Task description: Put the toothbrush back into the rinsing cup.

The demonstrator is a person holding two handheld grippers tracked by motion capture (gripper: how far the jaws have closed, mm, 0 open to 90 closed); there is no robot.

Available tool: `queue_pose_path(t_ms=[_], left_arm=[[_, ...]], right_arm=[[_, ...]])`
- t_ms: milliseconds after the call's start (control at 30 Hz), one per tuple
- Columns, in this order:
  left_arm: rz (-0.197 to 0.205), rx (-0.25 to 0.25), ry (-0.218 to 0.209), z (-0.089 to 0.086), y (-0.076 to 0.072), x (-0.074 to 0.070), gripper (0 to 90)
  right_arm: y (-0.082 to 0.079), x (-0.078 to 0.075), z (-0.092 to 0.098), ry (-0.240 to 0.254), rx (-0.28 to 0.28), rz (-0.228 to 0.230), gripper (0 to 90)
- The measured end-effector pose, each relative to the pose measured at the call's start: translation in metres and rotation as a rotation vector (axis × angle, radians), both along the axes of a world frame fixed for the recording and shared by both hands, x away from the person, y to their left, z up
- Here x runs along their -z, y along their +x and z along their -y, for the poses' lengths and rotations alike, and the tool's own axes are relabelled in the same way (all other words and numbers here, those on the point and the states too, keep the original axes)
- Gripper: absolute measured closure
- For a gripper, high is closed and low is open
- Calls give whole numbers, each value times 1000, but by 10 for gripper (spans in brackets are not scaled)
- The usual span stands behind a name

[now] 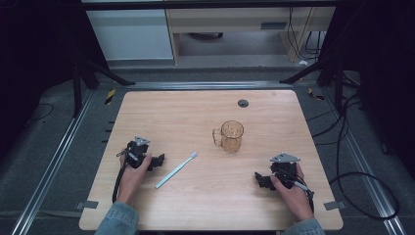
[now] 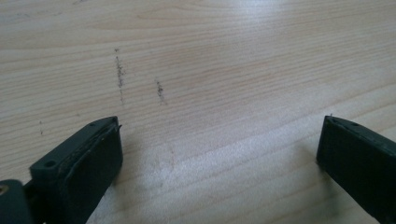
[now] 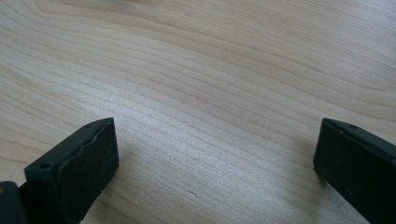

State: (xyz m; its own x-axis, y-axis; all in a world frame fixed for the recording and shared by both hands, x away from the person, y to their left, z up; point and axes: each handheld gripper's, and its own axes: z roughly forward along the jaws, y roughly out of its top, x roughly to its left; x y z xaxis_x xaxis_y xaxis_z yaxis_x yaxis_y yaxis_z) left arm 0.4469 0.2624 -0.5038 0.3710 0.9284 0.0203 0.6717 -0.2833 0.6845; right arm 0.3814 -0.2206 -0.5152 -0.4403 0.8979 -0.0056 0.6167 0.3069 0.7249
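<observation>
On the wooden table point(image 1: 205, 205), my left gripper point(image 1: 159, 160) and right gripper point(image 1: 258, 179) rest wide open, gripping nothing, near the front edge. Between them I see a pale toothbrush point(image 1: 176, 169) lying flat, an amber glass mug point(image 1: 231, 135) upright just beyond.

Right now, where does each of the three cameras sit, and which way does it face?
High view: above the person's side, looking forward and down on the table, mug and toothbrush; forearms, left gripper, right gripper.
Left gripper view: on the left gripper, low over bare wood; jaws wide apart.
Right gripper view: on the right gripper, likewise; jaws wide apart.
Both gripper views share pale wood grain between open jaws.
</observation>
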Motion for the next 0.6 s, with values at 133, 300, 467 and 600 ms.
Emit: queue_pose_path(t_ms=[133,300,467,600], left_arm=[[13,36,22,0,-2,-23,46],[-11,93,82,6,-13,-70,40],[-54,126,88,10,-21,-87,45],[-86,181,123,21,-23,-94,68]], right_arm=[[0,0,0,-3,0,1,4],[0,0,0,0,0,0,4],[0,0,0,0,0,0,4],[0,0,0,0,0,0,4]])
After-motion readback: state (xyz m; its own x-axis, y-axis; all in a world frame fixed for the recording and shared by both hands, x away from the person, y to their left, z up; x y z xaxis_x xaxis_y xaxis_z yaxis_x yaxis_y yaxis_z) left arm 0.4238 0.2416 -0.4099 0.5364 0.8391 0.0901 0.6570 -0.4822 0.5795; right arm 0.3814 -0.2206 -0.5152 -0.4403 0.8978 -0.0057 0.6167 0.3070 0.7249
